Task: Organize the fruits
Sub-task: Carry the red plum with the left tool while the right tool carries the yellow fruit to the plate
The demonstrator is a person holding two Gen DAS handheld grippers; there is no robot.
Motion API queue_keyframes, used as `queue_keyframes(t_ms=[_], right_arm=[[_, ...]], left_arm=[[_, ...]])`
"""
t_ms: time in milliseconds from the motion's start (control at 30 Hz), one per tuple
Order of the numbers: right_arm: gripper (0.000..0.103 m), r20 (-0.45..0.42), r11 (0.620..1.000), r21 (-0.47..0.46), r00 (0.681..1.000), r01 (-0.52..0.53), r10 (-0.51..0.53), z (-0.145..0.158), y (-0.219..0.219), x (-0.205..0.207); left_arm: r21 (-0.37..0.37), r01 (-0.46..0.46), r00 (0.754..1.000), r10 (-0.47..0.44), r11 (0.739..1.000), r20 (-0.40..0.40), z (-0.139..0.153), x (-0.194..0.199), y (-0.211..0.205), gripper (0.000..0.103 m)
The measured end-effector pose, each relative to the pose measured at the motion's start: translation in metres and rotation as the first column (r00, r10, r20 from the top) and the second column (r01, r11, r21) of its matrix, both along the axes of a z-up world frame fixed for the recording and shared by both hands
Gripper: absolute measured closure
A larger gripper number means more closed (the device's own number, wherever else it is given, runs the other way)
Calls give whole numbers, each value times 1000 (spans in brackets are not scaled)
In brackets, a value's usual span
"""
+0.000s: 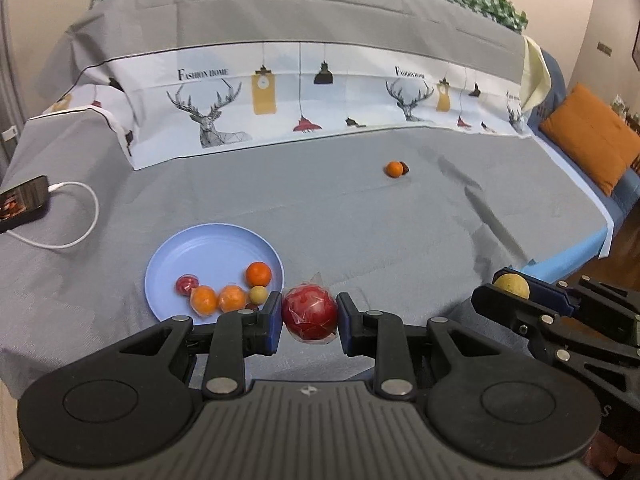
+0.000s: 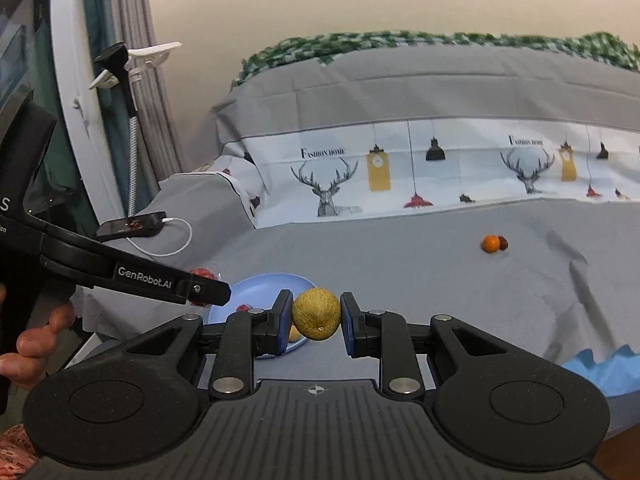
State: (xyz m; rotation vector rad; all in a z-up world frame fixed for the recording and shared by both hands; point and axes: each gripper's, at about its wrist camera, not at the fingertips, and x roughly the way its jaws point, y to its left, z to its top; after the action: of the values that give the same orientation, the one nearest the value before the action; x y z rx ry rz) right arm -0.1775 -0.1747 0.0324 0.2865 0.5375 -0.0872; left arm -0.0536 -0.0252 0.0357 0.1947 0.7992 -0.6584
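Note:
My left gripper [image 1: 310,316] is shut on a red fruit in clear wrap [image 1: 310,312], held just right of the blue plate [image 1: 200,248]. The plate holds several fruits: oranges [image 1: 258,274], a small red one [image 1: 187,284] and a small yellow one [image 1: 258,294]. My right gripper [image 2: 316,316] is shut on a yellow-brown round fruit [image 2: 316,314]; in the left wrist view it [image 1: 514,288] is at the right, over the bed's front edge. An orange [image 1: 394,168] and a dark fruit [image 1: 405,168] lie together further back on the grey sheet.
A phone [image 1: 22,202] on a white charging cable [image 1: 80,216] lies at the left. A printed deer-pattern cover [image 1: 320,96] runs across the back. An orange cushion [image 1: 592,132] sits at the right. The bed's front-right edge shows blue [image 1: 572,256]. A clamp stand [image 2: 132,128] is left.

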Motion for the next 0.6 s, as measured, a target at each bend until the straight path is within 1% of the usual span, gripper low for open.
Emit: queue_keyframes(t_ms=[67,133,233,367,600], right_arm=[[76,3,1000,-2,1000,3,-3,3,1,-2],[76,15,1000,4,1000,3,-3,3,1,-3],[76,6,1000,11,1000,7,-7,1,-1,-6],[76,18,1000,11,1000,18,-18,2,-4,-6],[76,16,1000,30,1000,-1,0,-2,-5,-4]], left_arm=[[-13,-13,1000,13,1000,6,3,-3,4,72],[-7,-21,1000,21,1000,0,4,-5,5,72],[3,-18,1000,18,1000,-9,3,-5,4,72],[-2,-32,999,32,999,-10,4,-5,5,72],[9,-32,999,32,999,-8,5,-6,5,72]])
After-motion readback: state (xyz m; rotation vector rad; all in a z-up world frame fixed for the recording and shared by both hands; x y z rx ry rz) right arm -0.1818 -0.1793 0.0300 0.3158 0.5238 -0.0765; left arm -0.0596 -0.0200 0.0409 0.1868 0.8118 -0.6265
